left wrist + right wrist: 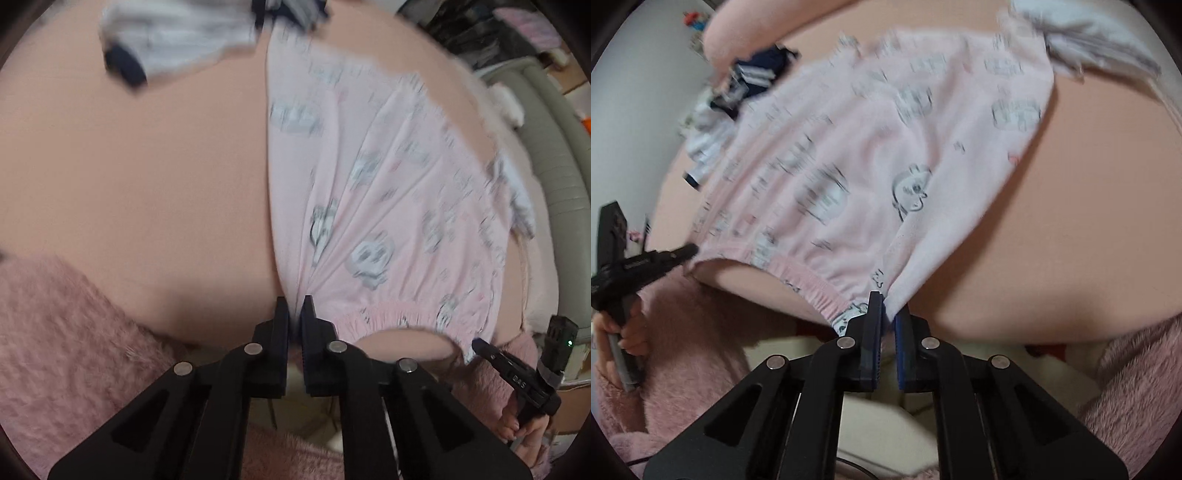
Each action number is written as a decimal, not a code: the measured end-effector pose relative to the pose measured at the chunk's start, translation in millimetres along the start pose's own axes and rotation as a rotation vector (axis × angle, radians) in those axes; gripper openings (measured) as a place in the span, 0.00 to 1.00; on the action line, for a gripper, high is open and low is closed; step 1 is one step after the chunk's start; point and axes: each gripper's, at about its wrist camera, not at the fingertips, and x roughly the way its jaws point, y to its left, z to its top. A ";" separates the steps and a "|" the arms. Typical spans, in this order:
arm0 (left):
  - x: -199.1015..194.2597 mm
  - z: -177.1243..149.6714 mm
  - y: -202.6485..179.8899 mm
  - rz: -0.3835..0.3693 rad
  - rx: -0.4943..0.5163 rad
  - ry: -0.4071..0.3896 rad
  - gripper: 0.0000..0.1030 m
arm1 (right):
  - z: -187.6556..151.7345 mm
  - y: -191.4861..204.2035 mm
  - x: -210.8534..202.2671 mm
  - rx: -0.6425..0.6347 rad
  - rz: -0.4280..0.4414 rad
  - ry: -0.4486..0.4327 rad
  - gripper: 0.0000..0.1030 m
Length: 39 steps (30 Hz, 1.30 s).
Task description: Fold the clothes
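A pale pink garment (369, 184) (868, 147) with grey-white cartoon prints and an elastic waistband (388, 317) (798, 269) lies spread on a peach bed sheet (129, 166) (1071, 221). My left gripper (295, 308) is shut on the waistband's left corner, and fabric fans out from its tips. My right gripper (888, 308) is shut on the waistband's right corner. Each gripper also shows in the other's view, pinching its end of the band: the right gripper (480, 344) and the left gripper (689, 252). The band sags between them, lifted off the sheet.
A heap of white and navy clothes (166, 37) (713, 136) lies at the far side of the bed. Another white garment (1089, 37) lies beyond the pink one. A grey padded bed frame (554, 166) borders the right. Fluffy pink sleeves (55, 350) (683, 350) fill the near edge.
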 end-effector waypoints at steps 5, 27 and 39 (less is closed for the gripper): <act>-35.6 16.6 -23.0 0.138 0.087 -0.144 0.30 | 12.0 -9.5 -27.2 -0.016 0.008 -0.039 0.29; 147.3 232.5 -296.2 0.116 0.621 -0.167 0.28 | 198.7 -147.6 -0.6 0.080 -0.145 -0.203 0.39; 107.0 259.7 -276.0 0.003 0.551 -0.231 0.02 | 209.2 -155.7 -2.8 0.144 -0.127 -0.221 0.42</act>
